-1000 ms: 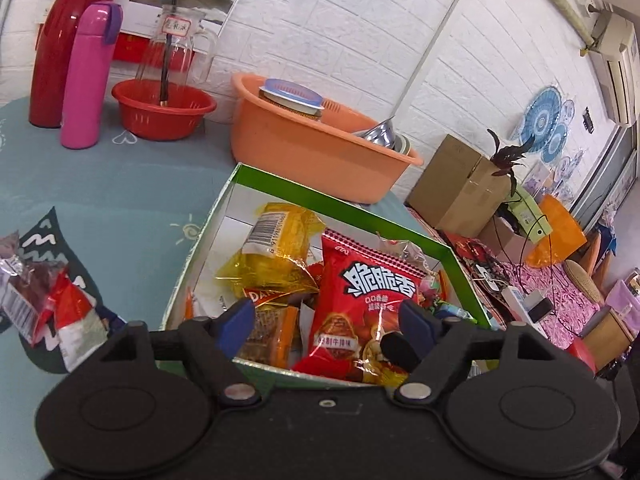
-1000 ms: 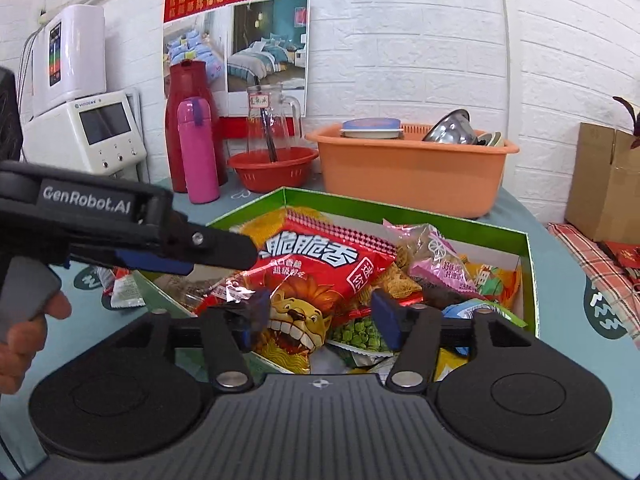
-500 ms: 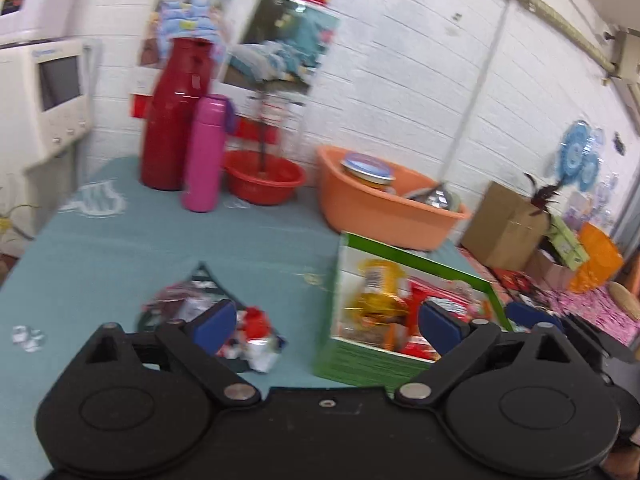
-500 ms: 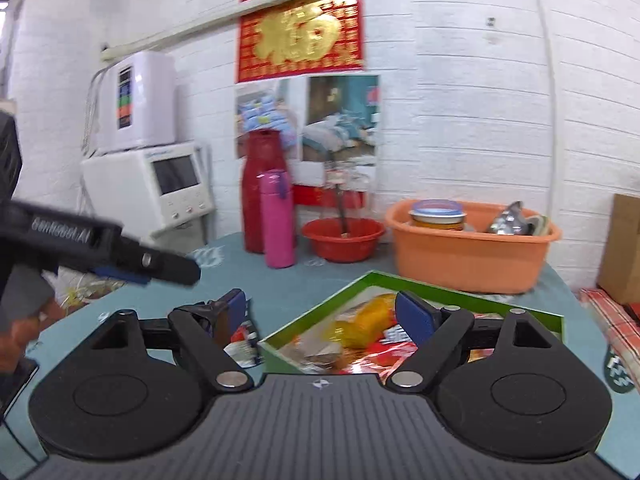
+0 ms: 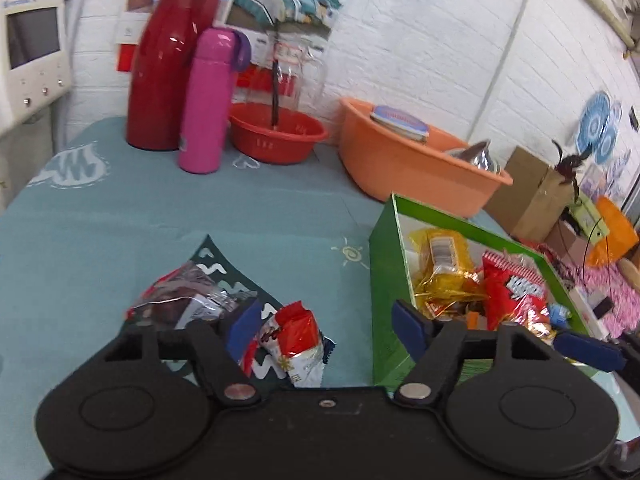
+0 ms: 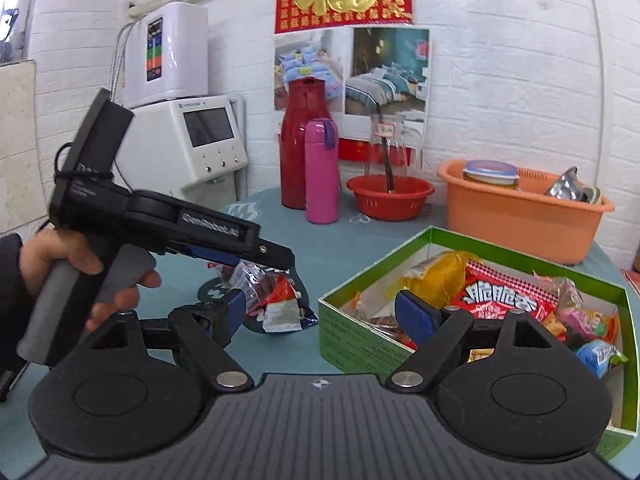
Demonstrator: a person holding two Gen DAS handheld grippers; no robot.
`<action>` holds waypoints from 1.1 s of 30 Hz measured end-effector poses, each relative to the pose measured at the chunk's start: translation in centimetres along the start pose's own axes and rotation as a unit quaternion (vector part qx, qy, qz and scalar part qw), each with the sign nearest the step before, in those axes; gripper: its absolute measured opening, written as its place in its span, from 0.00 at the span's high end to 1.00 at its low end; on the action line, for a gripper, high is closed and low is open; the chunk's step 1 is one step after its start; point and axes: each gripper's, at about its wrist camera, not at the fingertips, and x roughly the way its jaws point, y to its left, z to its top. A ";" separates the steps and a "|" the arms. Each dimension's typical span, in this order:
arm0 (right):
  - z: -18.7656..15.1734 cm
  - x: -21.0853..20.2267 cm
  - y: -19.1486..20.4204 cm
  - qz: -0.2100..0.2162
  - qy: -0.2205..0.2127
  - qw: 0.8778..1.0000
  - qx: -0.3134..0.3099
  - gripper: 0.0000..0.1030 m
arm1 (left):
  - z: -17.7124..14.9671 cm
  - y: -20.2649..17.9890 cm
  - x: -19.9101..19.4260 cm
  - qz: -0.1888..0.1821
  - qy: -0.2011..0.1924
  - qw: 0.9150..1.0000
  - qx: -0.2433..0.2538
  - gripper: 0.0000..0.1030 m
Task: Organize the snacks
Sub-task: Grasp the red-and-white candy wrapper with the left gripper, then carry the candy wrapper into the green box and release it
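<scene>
Left gripper (image 5: pixel 326 330): jaws wide, closing, around a red-and-white snack packet (image 5: pixel 296 340) without gripping it. Right gripper (image 6: pixel 320 316): jaws spread, empty, beside the green box (image 6: pixel 352 336).

The right gripper (image 6: pixel 324 316) hangs above the blue tablecloth (image 6: pixel 344 240) with its jaws spread wide and nothing between them. Just ahead of its right finger stands a green box (image 6: pixel 352 332) filled with snack packets, a red packet (image 6: pixel 502 294) on top. Ahead of its left finger two loose snack packets (image 6: pixel 272 292) lie on the cloth. Over them, the left gripper (image 6: pixel 264 256) is held in a hand (image 6: pixel 76 264), jaws closing, their gap hidden side-on. Beyond stand a pink bottle (image 6: pixel 322 170), a red flask (image 6: pixel 306 144), a red bowl (image 6: pixel 390 196) and an orange tub (image 6: pixel 520 216).
</scene>
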 end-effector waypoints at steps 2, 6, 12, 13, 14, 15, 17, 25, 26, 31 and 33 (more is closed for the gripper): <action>-0.4 0.1 -0.4 -0.004 0.005 1.000 0.007 0.00 | -0.2 0.2 1.7 0.000 0.013 1.000 -0.006 0.10; -1.2 0.0 -0.9 -0.008 0.017 1.000 0.013 0.00 | -0.9 1.4 3.9 0.011 0.042 0.999 -0.032 0.44; -2.2 -1.2 -1.1 0.001 0.025 0.999 0.021 0.00 | -3.3 1.5 1.4 -0.027 0.066 0.997 -0.024 0.49; -2.4 -1.4 -1.1 0.003 0.028 0.999 0.024 0.00 | -3.9 1.2 0.6 -0.035 0.071 0.997 -0.017 0.49; -2.6 -1.7 -1.0 0.008 0.030 0.999 0.027 0.00 | -4.6 1.0 -0.1 -0.048 0.079 0.996 -0.013 0.49; -2.9 -2.0 -0.9 0.014 0.033 0.999 0.028 0.00 | -5.2 0.8 -0.9 -0.062 0.087 0.994 -0.011 0.49; -3.7 -2.6 -0.6 0.031 0.044 0.998 0.030 0.00 | -6.6 0.3 -2.6 -0.088 0.101 0.991 -0.005 0.47; -6.0 -2.1 0.8 0.098 0.102 0.989 0.030 0.00 | -9.8 -0.6 -8.2 -0.095 0.062 0.993 -0.037 0.00; -6.0 -1.8 1.1 0.109 0.101 0.989 0.026 0.00 | -10.0 -0.5 -8.4 -0.095 0.057 0.993 -0.045 0.00; -5.8 0.3 2.0 0.147 0.112 0.983 0.017 0.00 | -10.3 -0.4 -7.9 -0.086 0.054 0.991 -0.082 0.00; -5.8 1.3 2.3 0.151 0.122 0.981 0.012 0.00 | -10.4 -0.4 -7.6 -0.079 0.060 0.991 -0.084 0.00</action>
